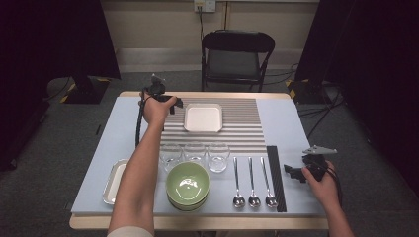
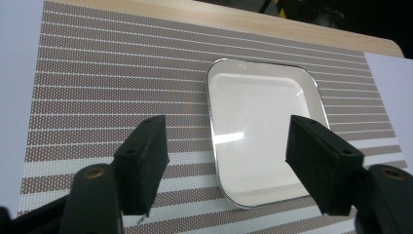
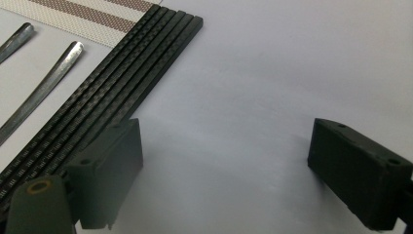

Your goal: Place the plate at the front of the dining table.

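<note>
A white square plate (image 1: pixel 203 117) lies on the striped placemat (image 1: pixel 242 131) at the far middle of the table. My left gripper (image 1: pixel 176 104) hovers just left of it, open; in the left gripper view (image 2: pixel 228 134) the plate (image 2: pixel 260 126) shows between and beyond the jaws, untouched. My right gripper (image 1: pixel 292 173) is open low over the blue cloth at the near right, holding nothing (image 3: pixel 226 141). A bundle of black chopsticks (image 3: pixel 122 73) lies just beside its left jaw.
Three glasses (image 1: pixel 194 153) stand in a row near the middle. Stacked green bowls (image 1: pixel 188 183) sit in front of them, three spoons (image 1: pixel 252 182) and the chopsticks (image 1: pixel 275 177) to their right. A second plate (image 1: pixel 113 181) is partly under the left forearm. A folding chair (image 1: pixel 237 54) stands behind the table.
</note>
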The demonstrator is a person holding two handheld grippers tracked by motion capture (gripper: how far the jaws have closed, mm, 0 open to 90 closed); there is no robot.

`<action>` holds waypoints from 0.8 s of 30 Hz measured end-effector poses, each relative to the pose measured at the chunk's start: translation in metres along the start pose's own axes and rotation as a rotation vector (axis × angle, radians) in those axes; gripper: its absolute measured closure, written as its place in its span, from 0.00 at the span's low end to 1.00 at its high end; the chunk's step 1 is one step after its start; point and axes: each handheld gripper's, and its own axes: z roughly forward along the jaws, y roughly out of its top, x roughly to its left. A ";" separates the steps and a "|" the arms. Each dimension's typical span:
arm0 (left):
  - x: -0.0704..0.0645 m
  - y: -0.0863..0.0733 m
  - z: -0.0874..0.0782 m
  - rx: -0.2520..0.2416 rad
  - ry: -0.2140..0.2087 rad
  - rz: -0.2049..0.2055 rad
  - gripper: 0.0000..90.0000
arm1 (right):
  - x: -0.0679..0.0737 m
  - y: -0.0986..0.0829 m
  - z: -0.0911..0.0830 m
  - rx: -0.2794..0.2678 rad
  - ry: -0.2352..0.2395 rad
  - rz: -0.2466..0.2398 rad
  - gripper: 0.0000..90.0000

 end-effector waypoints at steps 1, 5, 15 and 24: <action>0.000 -0.001 -0.001 -0.005 -0.009 -0.003 0.32 | 0.000 0.000 0.000 0.001 0.000 0.000 0.13; 0.000 -0.002 -0.005 -0.003 -0.046 0.011 0.31 | 0.000 0.000 0.000 0.001 0.000 -0.001 0.13; 0.004 -0.009 -0.012 0.023 -0.109 0.039 0.30 | 0.000 0.000 0.000 0.001 0.002 -0.002 0.13; 0.010 -0.014 -0.025 0.036 -0.129 0.042 0.31 | 0.000 0.000 0.000 0.001 0.001 -0.002 0.13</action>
